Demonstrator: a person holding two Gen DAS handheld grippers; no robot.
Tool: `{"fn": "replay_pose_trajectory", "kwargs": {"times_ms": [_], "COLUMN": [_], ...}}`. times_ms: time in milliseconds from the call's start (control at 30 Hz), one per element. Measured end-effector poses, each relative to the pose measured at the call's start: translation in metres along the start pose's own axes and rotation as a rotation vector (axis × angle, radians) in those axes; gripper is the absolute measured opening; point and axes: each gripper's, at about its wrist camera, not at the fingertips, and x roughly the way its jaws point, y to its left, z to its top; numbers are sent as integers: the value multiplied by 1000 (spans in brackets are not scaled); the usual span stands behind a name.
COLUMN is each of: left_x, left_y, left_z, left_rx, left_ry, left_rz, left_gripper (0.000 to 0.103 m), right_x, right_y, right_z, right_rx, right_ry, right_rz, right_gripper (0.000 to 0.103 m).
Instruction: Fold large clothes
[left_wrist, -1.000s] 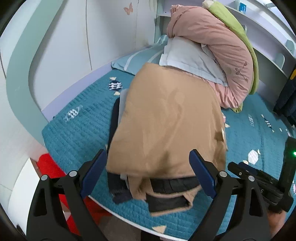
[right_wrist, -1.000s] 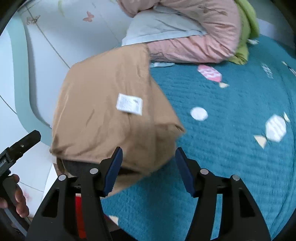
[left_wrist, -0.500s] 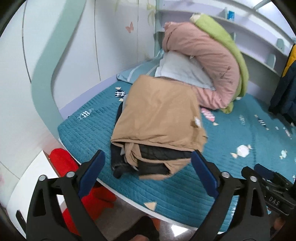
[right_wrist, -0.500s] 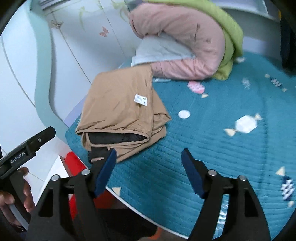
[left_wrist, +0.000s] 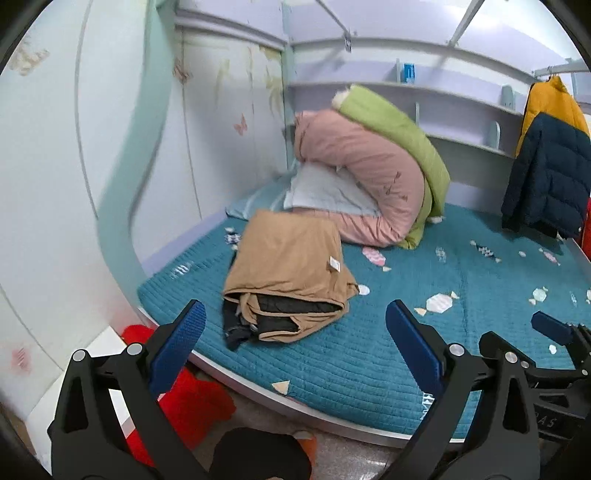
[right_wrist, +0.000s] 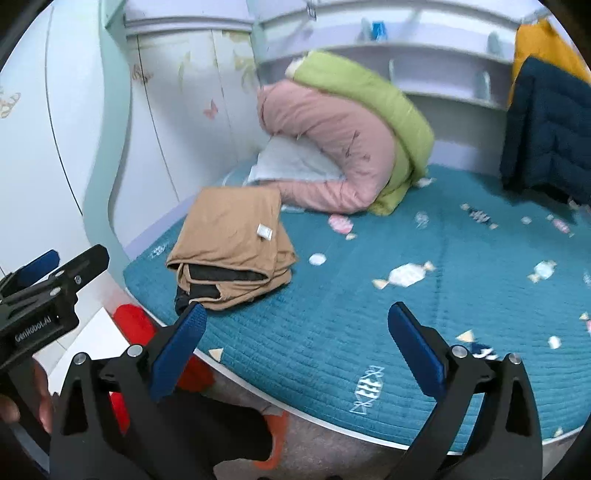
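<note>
The folded tan coat (left_wrist: 288, 266) lies on the teal quilted bedspread (left_wrist: 424, 332) near the bed's left corner, at about 11 o'clock from the left gripper (left_wrist: 293, 338). Its dark lining (left_wrist: 284, 308) shows at the near edge, but how many layers are folded in there is hard to tell. A small white label (right_wrist: 264, 231) sits on top; its print is too small to read.

The left gripper stands wide open, nothing between its blue pads (left_wrist: 179, 341). The right gripper (right_wrist: 295, 343) has just been opening and now gapes wide too, empty, the coat at its 11 o'clock.

In the right wrist view, the left gripper's body at 9 o'clock reads "GenRobot.AI" (right_wrist: 38, 328). Only part of the hand (right_wrist: 22, 402) holding it shows at the frame edge.

At 12 o'clock, a pink duvet (left_wrist: 365, 177) and green duvet (left_wrist: 402, 136) half bury a pale pillow (left_wrist: 325, 190). A navy puffer jacket (left_wrist: 550, 173) at 2 o'clock is cut off by the lens rim. The red thing (left_wrist: 184, 391) on the floor is blocked by the fingers.
</note>
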Motion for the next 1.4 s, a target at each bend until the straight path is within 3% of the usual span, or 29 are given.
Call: {"fn": "replay_pose_trajectory", "kwargs": {"times_ms": [100, 367, 567, 733, 867, 1400], "left_x": [-32, -85, -121, -145, -157, -165], "left_y": [-2, -7, -21, -34, -37, -49], "left_z": [-2, -4, -3, -4, -3, -5], "left_rx": [-18, -18, 3, 23, 4, 24], "left_ry": [-26, -62, -111, -159, -200, -221], "left_rz": [-17, -33, -103, -136, -131, -113], "left_gripper": [98, 98, 98, 98, 98, 98], "right_x": [-31, -109, -157, -186, -198, -197], "right_y": [4, 11, 13, 8, 7, -2], "right_z": [1, 5, -1, -5, -8, -10], "right_rx": [-21, -61, -82, -82, -91, -52], "right_ry": [-48, -172, -266, -313, -335, -314], "right_rz": [18, -54, -145, -158, -183, -179], "right_gripper": [95, 95, 95, 95, 95, 95]}}
